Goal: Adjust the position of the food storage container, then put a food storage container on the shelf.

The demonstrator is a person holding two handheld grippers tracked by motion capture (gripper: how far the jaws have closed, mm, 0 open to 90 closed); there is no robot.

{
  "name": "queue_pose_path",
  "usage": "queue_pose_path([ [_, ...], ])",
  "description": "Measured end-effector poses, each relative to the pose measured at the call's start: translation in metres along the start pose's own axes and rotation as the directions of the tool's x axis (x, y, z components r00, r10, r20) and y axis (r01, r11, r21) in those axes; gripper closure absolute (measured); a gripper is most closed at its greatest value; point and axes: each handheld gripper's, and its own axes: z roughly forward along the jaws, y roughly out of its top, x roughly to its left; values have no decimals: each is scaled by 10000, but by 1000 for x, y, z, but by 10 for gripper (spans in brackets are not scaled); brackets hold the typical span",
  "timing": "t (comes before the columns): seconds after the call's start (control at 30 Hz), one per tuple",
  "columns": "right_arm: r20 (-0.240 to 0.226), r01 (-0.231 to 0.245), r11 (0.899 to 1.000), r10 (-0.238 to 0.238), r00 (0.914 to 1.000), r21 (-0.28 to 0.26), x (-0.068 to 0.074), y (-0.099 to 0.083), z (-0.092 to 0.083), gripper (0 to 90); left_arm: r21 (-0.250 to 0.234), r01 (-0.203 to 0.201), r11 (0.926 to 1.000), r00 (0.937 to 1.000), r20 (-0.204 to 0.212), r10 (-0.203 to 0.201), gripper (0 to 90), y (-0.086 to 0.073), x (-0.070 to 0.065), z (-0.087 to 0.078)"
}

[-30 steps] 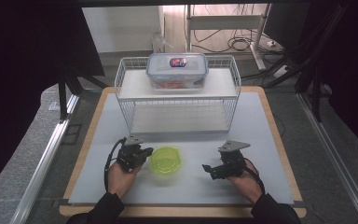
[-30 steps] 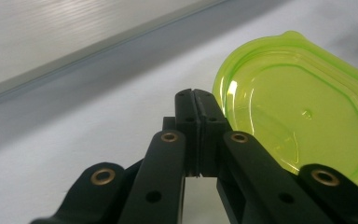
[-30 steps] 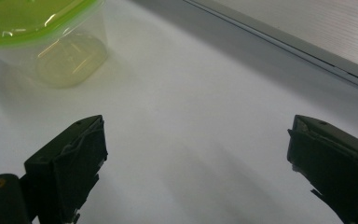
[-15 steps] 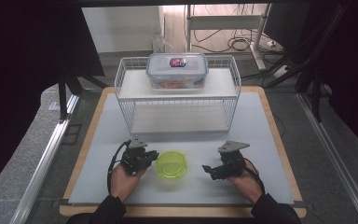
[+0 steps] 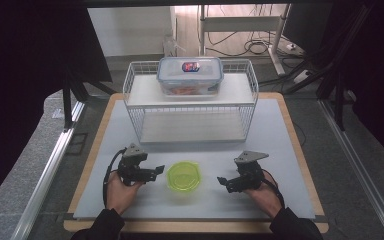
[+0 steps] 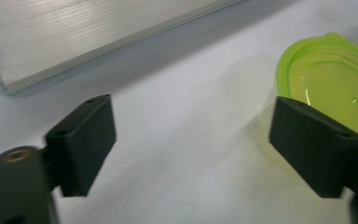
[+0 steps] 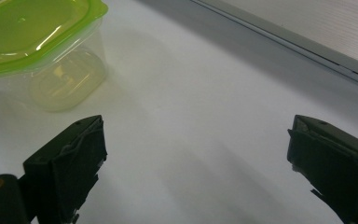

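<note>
A small clear tub with a lime-green lid (image 5: 184, 176) stands on the white mat between my two grippers. My left gripper (image 5: 158, 173) lies just left of it, pointing at it. Its jaws have just been opening and stand wide with only bare mat between them (image 6: 200, 140). The tub (image 6: 335, 84) sits just past the right-hand jaw, apart from both pads. My right gripper (image 5: 223, 182) rests to the right of the tub, open (image 7: 198, 163) with nothing in it. The tub (image 7: 32, 32) shows at the upper left of the right gripper view.
A white wire rack (image 5: 190, 107) stands at the back of the mat, and a clear lidded food box (image 5: 190, 75) sits on its top shelf. The rack's lower shelf edge (image 6: 74, 37) (image 7: 307, 32) lies close ahead of both grippers. The wooden table edge (image 5: 300, 150) frames the mat.
The left gripper, shut at the tub's left side, nudged it slightly right and nearer, then opened and drew back left. The right gripper has kept still.
</note>
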Motion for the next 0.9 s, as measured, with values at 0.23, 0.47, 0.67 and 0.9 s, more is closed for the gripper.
queue_pose_path([
  [0.23,33,45,10000,-45,10000,-56,-1,1,-2,38,215,-467,9987,9989,-66,468,56,-16,-2,-3],
  [0.47,-804,-305,9992,324,9962,252,4,7,-1,0,361,-1054,9938,9943,194,1047,52,-26,-15,-6],
  [0.67,-1674,-1067,9900,1210,9784,923,7,16,3,2,478,-1239,9911,9914,481,1216,54,-33,-20,-6],
  [0.9,-2124,-1259,9901,1365,9676,626,13,31,6,181,390,-1271,9911,9908,516,1250,56,-37,-23,-10],
])
